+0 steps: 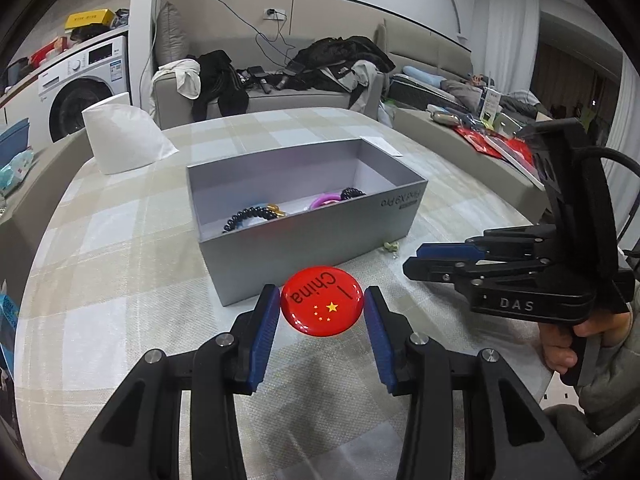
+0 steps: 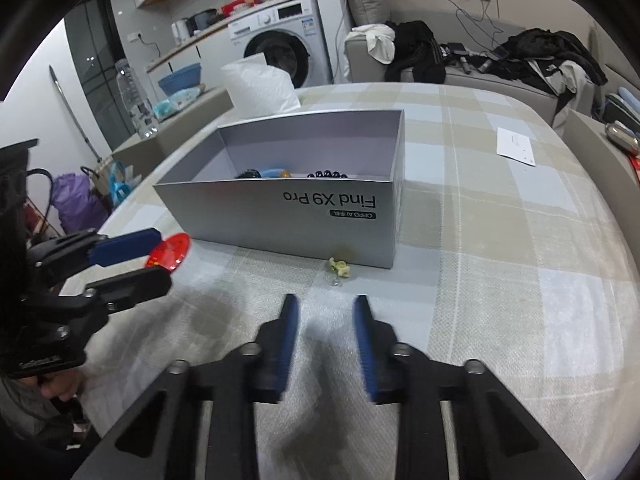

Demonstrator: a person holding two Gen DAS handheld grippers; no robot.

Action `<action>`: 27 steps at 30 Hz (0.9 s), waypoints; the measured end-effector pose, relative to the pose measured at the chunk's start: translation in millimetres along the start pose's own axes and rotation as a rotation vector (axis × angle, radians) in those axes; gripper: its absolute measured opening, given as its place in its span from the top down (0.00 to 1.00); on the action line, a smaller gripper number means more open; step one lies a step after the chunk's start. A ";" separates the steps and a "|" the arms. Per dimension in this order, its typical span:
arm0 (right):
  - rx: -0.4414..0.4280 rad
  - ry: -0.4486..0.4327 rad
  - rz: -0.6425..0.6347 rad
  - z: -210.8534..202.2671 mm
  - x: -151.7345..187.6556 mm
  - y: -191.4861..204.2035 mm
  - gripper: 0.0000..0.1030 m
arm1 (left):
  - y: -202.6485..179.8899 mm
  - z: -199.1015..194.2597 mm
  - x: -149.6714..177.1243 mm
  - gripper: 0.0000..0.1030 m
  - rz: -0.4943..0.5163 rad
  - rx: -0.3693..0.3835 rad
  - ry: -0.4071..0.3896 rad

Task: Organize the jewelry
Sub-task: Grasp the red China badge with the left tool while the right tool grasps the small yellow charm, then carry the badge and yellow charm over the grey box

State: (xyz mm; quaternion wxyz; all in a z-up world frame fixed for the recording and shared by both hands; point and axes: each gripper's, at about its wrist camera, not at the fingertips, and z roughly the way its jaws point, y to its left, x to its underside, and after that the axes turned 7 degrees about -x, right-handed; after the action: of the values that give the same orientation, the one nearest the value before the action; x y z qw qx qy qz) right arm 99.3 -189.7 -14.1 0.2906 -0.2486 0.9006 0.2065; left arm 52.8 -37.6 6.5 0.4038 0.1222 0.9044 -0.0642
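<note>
Centrally, left gripper (image 1: 322, 312) clamps red China badge (image 1: 322, 306) just before grey phone box (image 1: 280, 248); right gripper (image 2: 326, 316) empty, pads apart, before same box.

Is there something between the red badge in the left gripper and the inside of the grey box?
Only the box's own near wall. The red badge, held by the left gripper, sits just in front of it and must go over the rim. The grey box is open on top.
</note>
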 end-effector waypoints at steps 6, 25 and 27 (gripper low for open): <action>0.085 0.018 -0.048 11.6 -15.3 6.9 0.78 | 7.1 -0.7 -0.7 0.64 -0.023 -0.017 -0.005; 0.121 0.050 -0.104 22.5 -16.1 13.1 0.90 | 12.8 -1.2 1.5 0.64 -0.052 -0.026 -0.005; 0.113 0.048 -0.098 20.9 -14.9 11.9 0.90 | 12.3 -2.1 0.8 0.64 -0.050 -0.029 -0.010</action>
State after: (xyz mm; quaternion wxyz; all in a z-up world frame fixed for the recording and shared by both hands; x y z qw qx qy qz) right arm 111.9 -164.6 -17.6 0.2923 -0.2803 0.9043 0.1348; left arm 54.1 -25.3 7.0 0.4083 0.0935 0.9059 -0.0618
